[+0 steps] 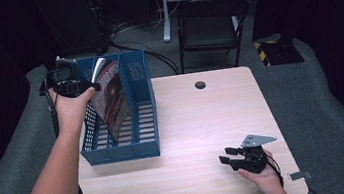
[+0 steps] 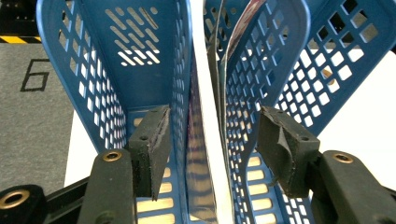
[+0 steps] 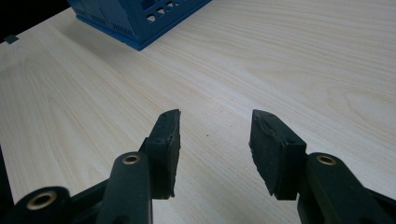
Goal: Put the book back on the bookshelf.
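The magazine [image 1: 109, 97] already stands inside the blue rack [image 1: 145, 131], leaning against its middle divider. The left gripper [image 2: 210, 140] has let go, its jaws apart around the magazine's edge. The right gripper [image 1: 232, 158] rests released, well apart from the rack. What seems left is withdrawing.

Glossy paper magazine [image 1: 109, 97], perforated blue plastic rack [image 1: 144, 148], pale wood-grain table [image 1: 203, 123]

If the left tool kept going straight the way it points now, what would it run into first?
Most likely the magazine standing in the blue file rack: its edge and a rack divider lie between the left tool's open pads. Depth is hard to judge, so the divider might touch first.
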